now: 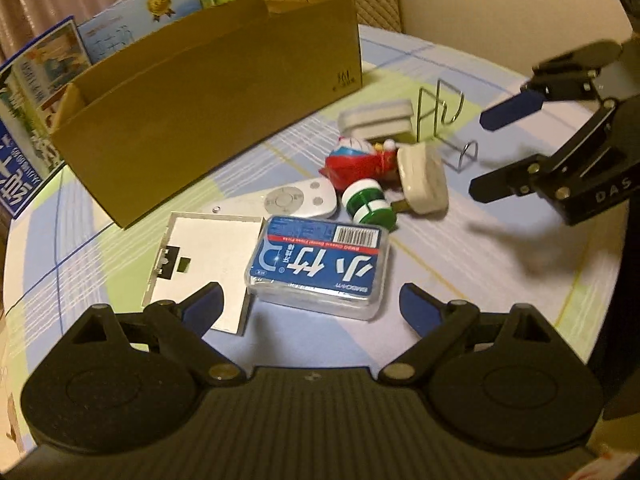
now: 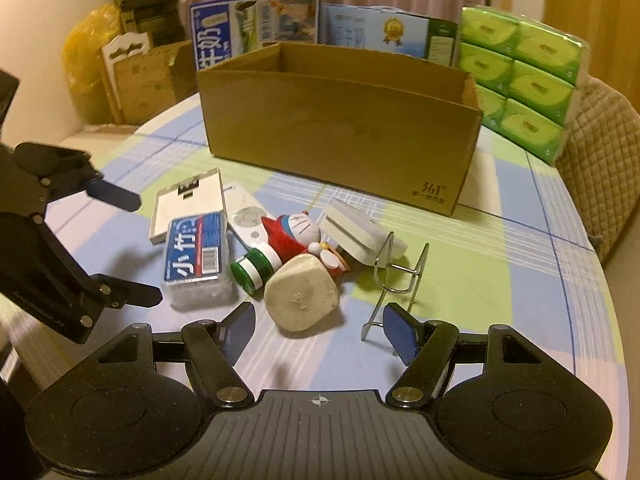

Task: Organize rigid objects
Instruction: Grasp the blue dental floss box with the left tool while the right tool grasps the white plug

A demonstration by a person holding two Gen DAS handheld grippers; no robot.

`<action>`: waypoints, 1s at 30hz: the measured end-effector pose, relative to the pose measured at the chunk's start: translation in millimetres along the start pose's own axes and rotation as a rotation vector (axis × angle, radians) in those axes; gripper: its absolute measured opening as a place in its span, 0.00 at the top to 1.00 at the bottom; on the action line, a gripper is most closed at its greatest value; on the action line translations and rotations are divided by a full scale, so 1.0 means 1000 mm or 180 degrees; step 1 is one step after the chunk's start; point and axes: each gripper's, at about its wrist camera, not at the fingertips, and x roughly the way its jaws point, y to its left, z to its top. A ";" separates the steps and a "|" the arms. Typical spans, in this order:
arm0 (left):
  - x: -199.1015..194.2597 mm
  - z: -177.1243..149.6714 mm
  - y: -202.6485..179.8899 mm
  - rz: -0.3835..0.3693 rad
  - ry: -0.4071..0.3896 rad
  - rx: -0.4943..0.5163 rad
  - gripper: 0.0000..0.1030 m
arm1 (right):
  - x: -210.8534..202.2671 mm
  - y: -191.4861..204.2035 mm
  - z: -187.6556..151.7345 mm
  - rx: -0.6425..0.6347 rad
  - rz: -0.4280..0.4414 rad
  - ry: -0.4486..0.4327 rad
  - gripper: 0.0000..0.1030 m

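A pile of small objects lies in front of an open cardboard box (image 1: 208, 120) (image 2: 340, 136): a blue floss-pick case (image 1: 320, 264) (image 2: 196, 256), a flat white card (image 1: 204, 264), a white remote (image 1: 300, 200), a green-white bottle (image 1: 368, 204) (image 2: 256, 266), a red Doraemon toy (image 1: 356, 160) (image 2: 296, 232), a cream plug (image 1: 424, 180) (image 2: 302, 298), a white block (image 2: 360, 230) and a wire stand (image 2: 396, 276). My left gripper (image 1: 310, 308) is open just short of the blue case. My right gripper (image 2: 320, 330) is open just short of the cream plug.
Milk cartons (image 2: 256, 28) and green tissue packs (image 2: 520, 76) stand behind the box. The table has a checked blue-green cloth (image 2: 500, 272). A quilted chair back (image 2: 604, 160) is at the right edge. Each gripper shows in the other's view, the right (image 1: 492, 152) and the left (image 2: 148, 248).
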 end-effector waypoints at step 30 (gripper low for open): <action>0.021 0.005 -0.012 -0.0142 0.0029 0.0045 0.16 | 0.042 0.008 0.007 -0.0538 0.0103 0.0060 0.54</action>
